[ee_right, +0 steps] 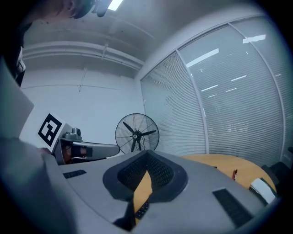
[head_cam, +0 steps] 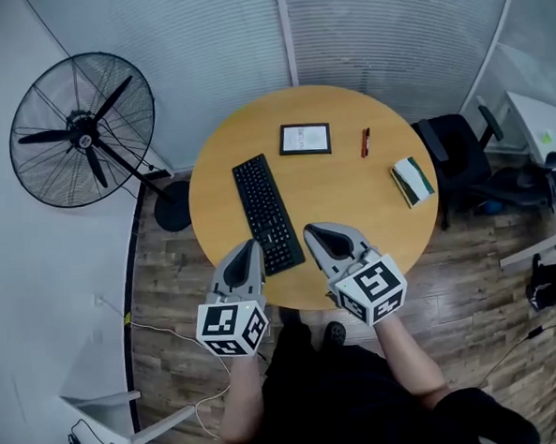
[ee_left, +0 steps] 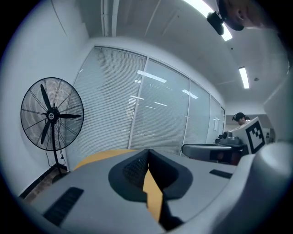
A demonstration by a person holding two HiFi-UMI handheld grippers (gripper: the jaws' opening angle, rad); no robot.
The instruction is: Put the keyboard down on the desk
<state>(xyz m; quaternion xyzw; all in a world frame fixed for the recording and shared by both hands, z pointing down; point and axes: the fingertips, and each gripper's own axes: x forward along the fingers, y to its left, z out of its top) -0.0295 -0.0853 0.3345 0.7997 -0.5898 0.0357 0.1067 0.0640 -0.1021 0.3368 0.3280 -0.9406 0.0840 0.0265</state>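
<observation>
Round wooden desk [head_cam: 352,198], person standing at its edge with a gripper in each hand. Keyboard [head_cam: 266,212] lies flat on the desk, left of centre, long side running from mid-desk out to the edge by the person, slightly angled. It is not held. Left gripper [head_cam: 248,249] hovers over that same edge, tips just left of the keyboard's closest end; jaws pressed together at the tips, nothing between them, only bare desk showing through the slit behind the pads in the left gripper view. Right gripper [head_cam: 312,233] sits just right of the keyboard's closest end, tips pointing toward it; jaws also pressed together and empty, with a strip of desk and a few keys visible below through the gap in the right gripper view. So the keyboard's closest end lies between the two grippers, beside both tips and inside neither. Cannot tell whether either tip touches it. Framed card [head_cam: 305,139] lies toward the far edge, past the keyboard's far end. Red pen [head_cam: 365,142] right of the card. Book [head_cam: 413,180] by the right edge. Standing fan [head_cam: 83,131] on the floor left of the desk, black chair [head_cam: 457,158] to the right.
</observation>
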